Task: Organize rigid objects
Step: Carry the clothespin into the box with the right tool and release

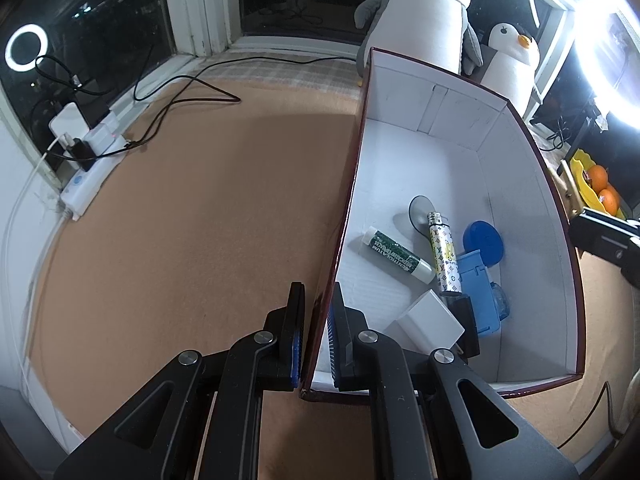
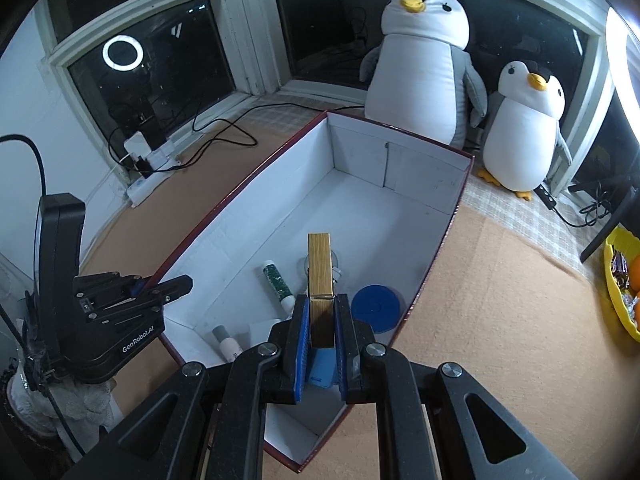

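A white-lined box with a dark red rim (image 1: 400,120) (image 2: 424,200) stands on the tan mat. My left gripper (image 1: 318,304) (image 2: 160,284) is shut on the box's left wall near its front corner. My right gripper (image 2: 320,312) is shut on a wooden block (image 2: 319,264) and holds it over the box's near end. Inside the box lie a green lip balm tube (image 1: 398,254) (image 2: 276,278), a patterned lighter (image 1: 443,258), a blue round lid (image 1: 484,242) (image 2: 376,306), a blue plastic piece (image 1: 478,286), a white block (image 1: 428,320) and a grey disc (image 1: 420,210).
Two plush penguins (image 2: 420,72) (image 2: 524,120) stand behind the box. A power strip with chargers and black cables (image 1: 92,148) (image 2: 148,160) lies at the far left by the window. A yellow bowl of oranges (image 1: 596,188) (image 2: 624,280) sits at the right.
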Demonstrator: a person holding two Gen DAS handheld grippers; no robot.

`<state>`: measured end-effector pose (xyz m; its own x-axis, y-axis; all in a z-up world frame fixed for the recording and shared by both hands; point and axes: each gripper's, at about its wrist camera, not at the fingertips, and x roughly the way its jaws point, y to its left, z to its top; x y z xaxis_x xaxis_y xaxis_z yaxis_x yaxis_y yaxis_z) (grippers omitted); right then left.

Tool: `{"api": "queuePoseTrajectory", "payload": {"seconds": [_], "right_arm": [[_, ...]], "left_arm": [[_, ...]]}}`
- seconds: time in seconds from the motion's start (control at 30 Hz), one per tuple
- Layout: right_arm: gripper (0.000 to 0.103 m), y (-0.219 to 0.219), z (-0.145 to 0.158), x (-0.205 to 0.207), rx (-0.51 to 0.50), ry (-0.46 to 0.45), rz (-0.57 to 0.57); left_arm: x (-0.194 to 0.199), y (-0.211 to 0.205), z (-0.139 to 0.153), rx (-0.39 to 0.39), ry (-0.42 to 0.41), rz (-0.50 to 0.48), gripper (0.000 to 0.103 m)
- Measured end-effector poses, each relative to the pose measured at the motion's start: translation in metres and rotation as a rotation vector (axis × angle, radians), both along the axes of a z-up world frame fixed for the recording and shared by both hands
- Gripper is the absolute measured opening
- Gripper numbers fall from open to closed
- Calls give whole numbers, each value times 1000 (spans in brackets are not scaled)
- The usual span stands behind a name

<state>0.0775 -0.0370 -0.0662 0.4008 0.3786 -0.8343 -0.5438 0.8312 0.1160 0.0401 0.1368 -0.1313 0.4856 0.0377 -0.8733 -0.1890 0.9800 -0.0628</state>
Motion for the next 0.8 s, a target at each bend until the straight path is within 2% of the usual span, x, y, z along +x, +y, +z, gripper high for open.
{"api": "queuePoseTrajectory", "payload": {"seconds": [0.8], "right_arm": [[13,16,-28,8,-42,54,9]], "left_arm": [[-1,0,-1,4,3,-1,9]]}}
